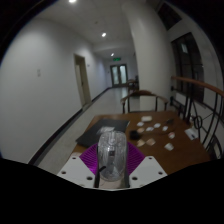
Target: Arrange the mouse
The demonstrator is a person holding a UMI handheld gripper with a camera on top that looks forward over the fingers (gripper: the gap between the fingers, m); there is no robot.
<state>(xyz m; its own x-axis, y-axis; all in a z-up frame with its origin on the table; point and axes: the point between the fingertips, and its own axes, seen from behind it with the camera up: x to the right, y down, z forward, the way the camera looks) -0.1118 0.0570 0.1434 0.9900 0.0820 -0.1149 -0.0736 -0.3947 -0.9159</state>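
Observation:
A grey, shiny mouse [112,156] sits upright between my two fingers, its cable running down towards the gripper body. My gripper [112,162] is shut on it: the purple pads [90,158] press on both its sides. The mouse is held up in the air, above the near end of a brown wooden table [100,128] that lies just ahead and below.
Several small white items [152,128] and a dark one [189,132] lie on the table's far right part. A chair [146,98] with a curved back stands behind the table, another [198,100] at its right. A long corridor with doors [118,74] runs beyond on the left.

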